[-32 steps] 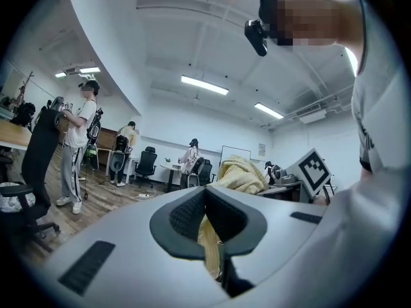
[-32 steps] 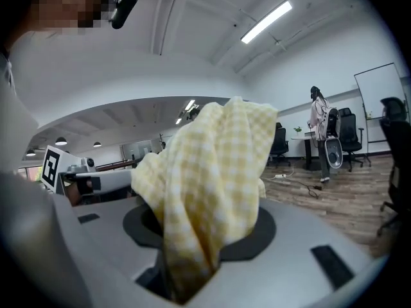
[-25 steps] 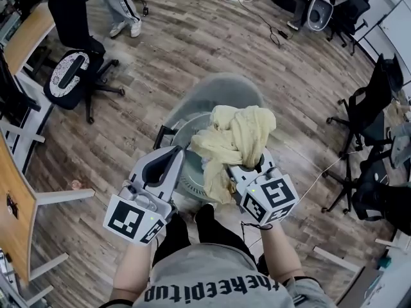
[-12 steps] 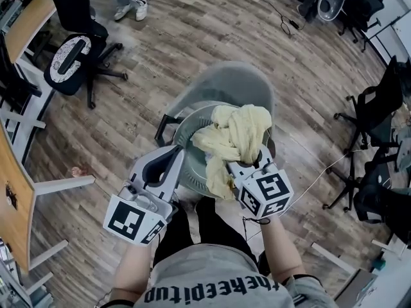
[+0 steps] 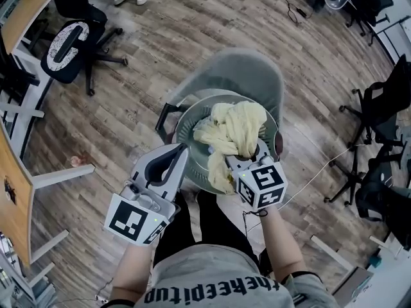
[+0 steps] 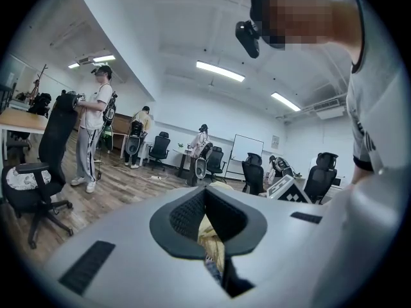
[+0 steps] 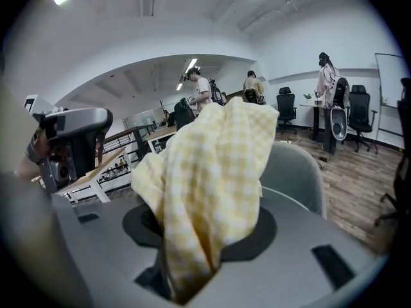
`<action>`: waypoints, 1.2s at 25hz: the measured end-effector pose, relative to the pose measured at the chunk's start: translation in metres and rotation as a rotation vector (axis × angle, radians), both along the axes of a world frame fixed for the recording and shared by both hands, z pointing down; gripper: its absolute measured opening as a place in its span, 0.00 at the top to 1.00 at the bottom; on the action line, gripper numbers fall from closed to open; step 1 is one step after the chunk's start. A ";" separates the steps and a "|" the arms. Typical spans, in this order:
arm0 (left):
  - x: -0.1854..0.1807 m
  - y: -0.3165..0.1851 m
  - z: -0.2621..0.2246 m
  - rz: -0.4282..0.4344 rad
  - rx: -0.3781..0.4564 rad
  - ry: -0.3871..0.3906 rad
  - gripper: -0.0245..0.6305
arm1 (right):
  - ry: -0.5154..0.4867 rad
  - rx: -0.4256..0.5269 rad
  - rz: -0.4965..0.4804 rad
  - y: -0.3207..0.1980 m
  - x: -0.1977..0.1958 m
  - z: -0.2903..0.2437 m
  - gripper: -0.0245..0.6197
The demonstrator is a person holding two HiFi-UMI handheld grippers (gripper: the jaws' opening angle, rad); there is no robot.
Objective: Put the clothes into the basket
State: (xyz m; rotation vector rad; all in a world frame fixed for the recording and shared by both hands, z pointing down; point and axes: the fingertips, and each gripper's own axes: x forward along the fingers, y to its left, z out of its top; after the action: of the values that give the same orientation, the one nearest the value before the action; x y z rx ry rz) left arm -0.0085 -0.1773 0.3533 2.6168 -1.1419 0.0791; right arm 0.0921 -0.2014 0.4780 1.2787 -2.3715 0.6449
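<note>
Left gripper [image 5: 182, 150] a little lower than a second ago, jaws pressed together and empty, by the near left rim of the basket [image 5: 190, 128], yellow checked cloth [image 5: 232, 128] now sunk onto the basket's mouth, grey chair [image 5: 241, 69] beneath, right gripper [image 5: 244, 162] lowered too, pinching the cloth.

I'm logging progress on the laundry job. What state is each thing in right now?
yellow checked cloth: bunched, gripped, over the basket mouth, a tail hanging at its near rim.
basket: upright, open, sitting on the chair seat.
grey chair: upright, carrying the basket.
right gripper: shut on the yellow checked cloth.
left gripper: jaws together, apparently empty, beside the basket.
</note>
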 end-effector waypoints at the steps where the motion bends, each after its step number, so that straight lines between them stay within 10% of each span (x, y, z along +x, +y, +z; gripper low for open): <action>1: 0.000 0.000 0.002 0.001 -0.004 -0.001 0.94 | 0.004 -0.012 -0.003 0.000 -0.001 0.005 0.65; 30: -0.009 0.002 0.030 -0.008 -0.070 -0.002 0.94 | 0.158 -0.239 -0.214 0.021 -0.026 0.071 0.56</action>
State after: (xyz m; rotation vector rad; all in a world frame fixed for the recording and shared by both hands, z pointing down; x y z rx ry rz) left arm -0.0175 -0.1758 0.3833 2.5511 -1.1290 0.1183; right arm 0.0665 -0.1808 0.5486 0.9249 -2.1872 0.7069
